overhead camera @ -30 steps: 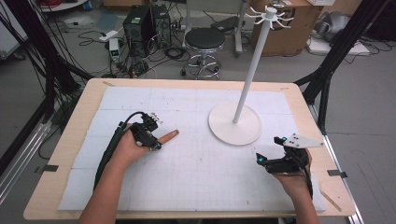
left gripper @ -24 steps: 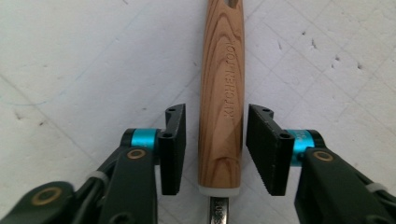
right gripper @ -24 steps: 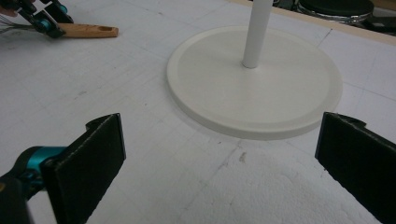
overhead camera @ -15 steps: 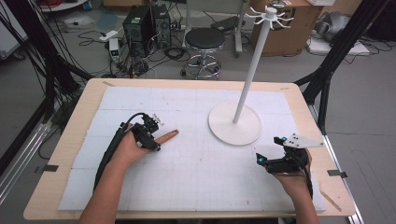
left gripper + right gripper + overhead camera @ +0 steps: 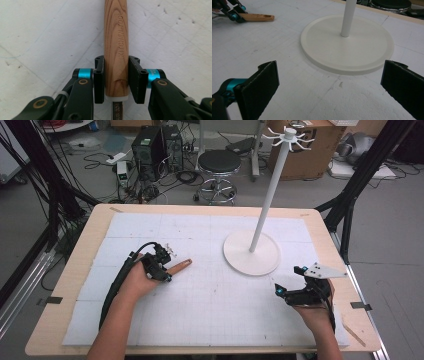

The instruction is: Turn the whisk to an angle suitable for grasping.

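My left tool [image 5: 161, 266] clamps the wooden handle [image 5: 116, 45], left on the bench [image 5: 85, 270]. Right tool [image 5: 292, 295] gapes empty near the white stand [image 5: 251, 252], nothing between.

1. The high view looks forward and down from above the person's side of the bench [image 5: 90, 235], taking in its whole top, with floor clutter across the upper frame and both forearms entering at the bottom.
2. The left gripper view sits very close to the white mat, looking along the left claw [image 5: 116, 80] at a wooden handle [image 5: 116, 37] running up the frame's center.
3. The right gripper view rides low, facing across the mat past the right claw [image 5: 329, 87] toward the white stand base [image 5: 362, 47] at center.
4. The right gripper view and high view share that base; the handle appears in the upper left of the right gripper view.
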Tool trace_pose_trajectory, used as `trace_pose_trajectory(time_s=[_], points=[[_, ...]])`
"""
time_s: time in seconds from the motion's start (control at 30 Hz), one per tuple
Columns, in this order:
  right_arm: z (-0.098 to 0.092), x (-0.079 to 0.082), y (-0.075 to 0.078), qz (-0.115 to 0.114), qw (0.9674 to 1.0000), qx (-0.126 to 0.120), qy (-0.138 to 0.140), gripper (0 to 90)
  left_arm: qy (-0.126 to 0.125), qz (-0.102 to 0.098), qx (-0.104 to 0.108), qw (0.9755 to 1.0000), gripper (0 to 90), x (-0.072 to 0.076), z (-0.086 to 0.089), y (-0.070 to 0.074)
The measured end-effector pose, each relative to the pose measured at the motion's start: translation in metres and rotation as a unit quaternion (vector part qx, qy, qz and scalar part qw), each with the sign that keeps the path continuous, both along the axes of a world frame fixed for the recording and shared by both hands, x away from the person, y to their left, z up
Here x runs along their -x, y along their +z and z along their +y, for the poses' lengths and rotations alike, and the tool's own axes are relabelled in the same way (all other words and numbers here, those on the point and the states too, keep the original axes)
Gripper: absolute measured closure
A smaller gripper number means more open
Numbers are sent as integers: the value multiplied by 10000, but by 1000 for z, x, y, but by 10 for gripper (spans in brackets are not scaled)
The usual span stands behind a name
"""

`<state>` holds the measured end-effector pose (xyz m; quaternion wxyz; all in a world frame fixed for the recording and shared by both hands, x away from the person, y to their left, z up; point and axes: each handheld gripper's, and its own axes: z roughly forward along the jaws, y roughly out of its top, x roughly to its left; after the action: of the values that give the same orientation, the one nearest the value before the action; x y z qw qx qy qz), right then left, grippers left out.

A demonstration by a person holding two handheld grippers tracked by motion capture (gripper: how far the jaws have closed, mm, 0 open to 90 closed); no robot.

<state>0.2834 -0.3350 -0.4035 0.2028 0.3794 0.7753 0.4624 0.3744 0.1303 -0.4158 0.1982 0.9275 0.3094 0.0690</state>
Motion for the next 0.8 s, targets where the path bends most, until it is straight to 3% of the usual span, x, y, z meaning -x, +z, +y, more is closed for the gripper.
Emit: trace_pose_trajectory(time_s=[0.07,0.13,0.17,0.2,0.23,0.37,0.4,0.43,0.6,0.77,0.8], points=[[0,0,0,4,10000,11,-3,5,-47,-82,225,9997,692,2,2,6],[1,0,0,3,10000,-3,13,5,-71,-158,578,9982,692,3,5,13],[1,0,0,-19,10000,7,20,5,-71,-158,578,9982,692,3,5,13],[1,0,0,-11,10000,15,31,5,-20,-205,924,9955,693,5,9,20],[1,0,0,-10,10000,37,35,5,10,-243,1083,9938,693,5,10,23],[1,1,0,-15,10000,7,33,5,-6,-414,1454,9885,693,10,16,34],[1,1,0,-21,10000,8,26,5,-6,-414,1454,9885,693,10,16,34],[1,2,0,-8,10000,2,23,5,15,-468,1641,9853,694,13,18,39],[2,2,0,-13,10000,29,42,5,-55,-590,1706,9836,695,16,22,50],[1,3,1,-22,10000,22,54,5,-137,-809,1814,9800,695,18,24,70],[1,4,1,-36,10000,18,58,5,-164,-871,1873,9783,695,19,24,78]])
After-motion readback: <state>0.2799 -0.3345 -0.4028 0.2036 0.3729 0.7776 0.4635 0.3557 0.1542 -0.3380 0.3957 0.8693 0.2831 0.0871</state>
